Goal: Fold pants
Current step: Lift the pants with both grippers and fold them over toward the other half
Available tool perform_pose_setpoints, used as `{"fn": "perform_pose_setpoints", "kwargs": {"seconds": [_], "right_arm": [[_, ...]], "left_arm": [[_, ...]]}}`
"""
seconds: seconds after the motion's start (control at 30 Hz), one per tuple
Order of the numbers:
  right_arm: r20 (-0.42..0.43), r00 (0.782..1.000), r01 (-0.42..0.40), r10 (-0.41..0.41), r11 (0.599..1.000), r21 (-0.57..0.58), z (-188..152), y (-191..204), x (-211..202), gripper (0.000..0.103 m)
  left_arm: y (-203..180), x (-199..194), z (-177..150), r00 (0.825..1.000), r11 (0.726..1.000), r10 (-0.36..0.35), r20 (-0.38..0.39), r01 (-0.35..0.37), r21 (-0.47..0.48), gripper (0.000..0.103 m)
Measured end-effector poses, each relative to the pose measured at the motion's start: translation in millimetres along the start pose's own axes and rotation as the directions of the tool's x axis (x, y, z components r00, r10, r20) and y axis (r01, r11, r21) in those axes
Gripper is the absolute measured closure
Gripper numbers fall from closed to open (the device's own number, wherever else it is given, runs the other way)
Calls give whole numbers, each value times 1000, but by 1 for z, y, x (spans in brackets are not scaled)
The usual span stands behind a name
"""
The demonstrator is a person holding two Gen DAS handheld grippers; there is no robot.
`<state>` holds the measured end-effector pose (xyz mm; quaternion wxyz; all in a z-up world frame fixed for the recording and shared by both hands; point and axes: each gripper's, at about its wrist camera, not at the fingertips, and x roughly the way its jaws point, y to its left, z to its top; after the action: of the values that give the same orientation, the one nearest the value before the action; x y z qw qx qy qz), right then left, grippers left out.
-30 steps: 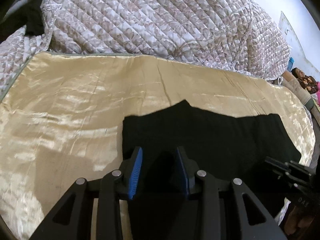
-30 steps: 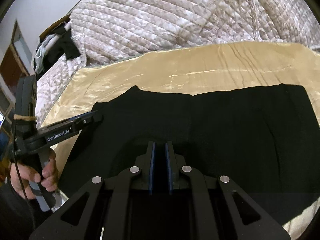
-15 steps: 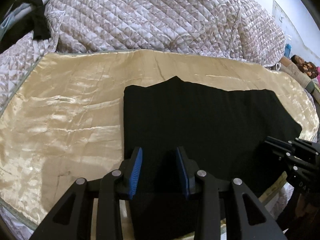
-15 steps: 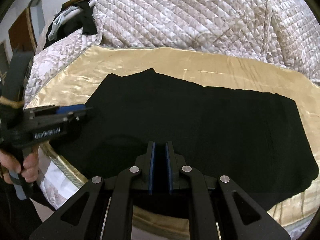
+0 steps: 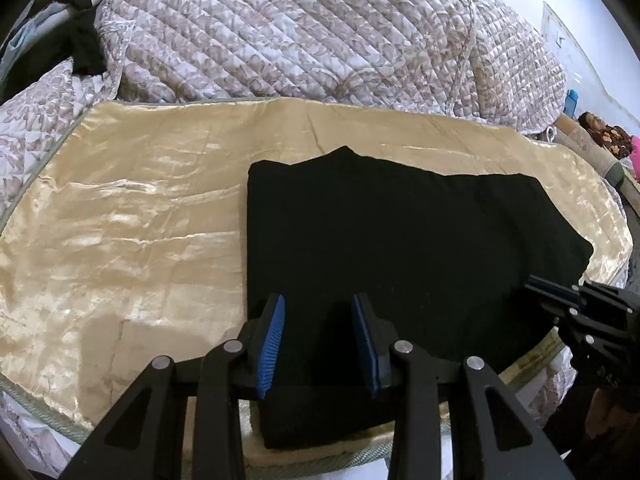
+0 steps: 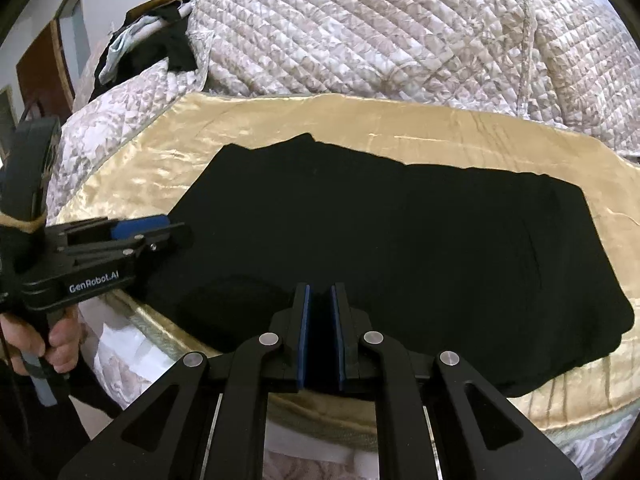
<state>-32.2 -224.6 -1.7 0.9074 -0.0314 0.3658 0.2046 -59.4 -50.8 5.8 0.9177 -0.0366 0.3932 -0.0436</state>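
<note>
Satin sheet (image 5: 120,208) under pants (image 5: 400,232); left claw (image 5: 318,340) released, right claw (image 6: 320,336) clenched, probably empty. Slippery sheet may shift the fold.

pants' near edge: we lose the black pants (image 5: 400,240) behind the left tongs (image 5: 318,340).
right tongs (image 6: 320,336): whether cloth sits between them, we cannot tell.
gold cloth (image 5: 120,240): cut off at frame's bottom.
</note>
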Motion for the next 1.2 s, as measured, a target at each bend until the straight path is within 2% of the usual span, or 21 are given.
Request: {"fn": "perform_pose_setpoints", "kwargs": {"seconds": [0.1, 0.2, 0.4, 0.6, 0.67, 0.77, 0.83, 0.87, 0.93, 1.0, 1.2], "right_arm": [[12, 999, -31, 31, 1000, 0, -2, 3, -4, 93], [-12, 1000, -20, 19, 1000, -8, -5, 3, 3, 93], [0, 1000, -9, 9, 999, 51, -3, -11, 3, 93], [28, 997, 66, -69, 992, 105, 1, -22, -5, 93], [32, 999, 38, -42, 990, 139, 6, -28, -6, 93], [28, 1000, 6, -9, 992, 123, 13, -23, 0, 93], [-25, 1000, -7, 10, 994, 111, 20, -22, 16, 93], [-45, 999, 7, -2, 992, 128, 21, -25, 22, 93], [-32, 999, 10, -5, 985, 173, 28, -33, 21, 93], [-21, 999, 50, -47, 984, 169, 38, -37, 21, 93], [-26, 1000, -8, 12, 987, 161, 70, -38, 39, 93]], "left_arm": [[-2, -2, -3, 1000, 1000, -6, 5, 6, 5, 66], [-6, 3, -6, 1000, 1000, -1, -8, 1, 22, 66], [-6, 3, -6, 1000, 1000, -1, -3, 2, 22, 66], [-4, 4, -3, 1000, 1000, -16, -1, 16, 0, 66], [-4, 5, -1, 1000, 1000, -20, -1, 20, -2, 66], [-2, 10, 4, 1000, 1000, -21, -9, 21, -12, 66], [0, 13, 7, 1000, 1000, -21, -21, 21, -17, 66], [1, 14, 10, 999, 1000, -23, -24, 23, -17, 66], [4, 16, 19, 999, 1000, -18, -28, 18, -15, 66], [8, 23, 33, 999, 1000, -13, -32, 13, -8, 66], [21, 55, 66, 999, 999, 17, -41, -19, -34, 66]]}}
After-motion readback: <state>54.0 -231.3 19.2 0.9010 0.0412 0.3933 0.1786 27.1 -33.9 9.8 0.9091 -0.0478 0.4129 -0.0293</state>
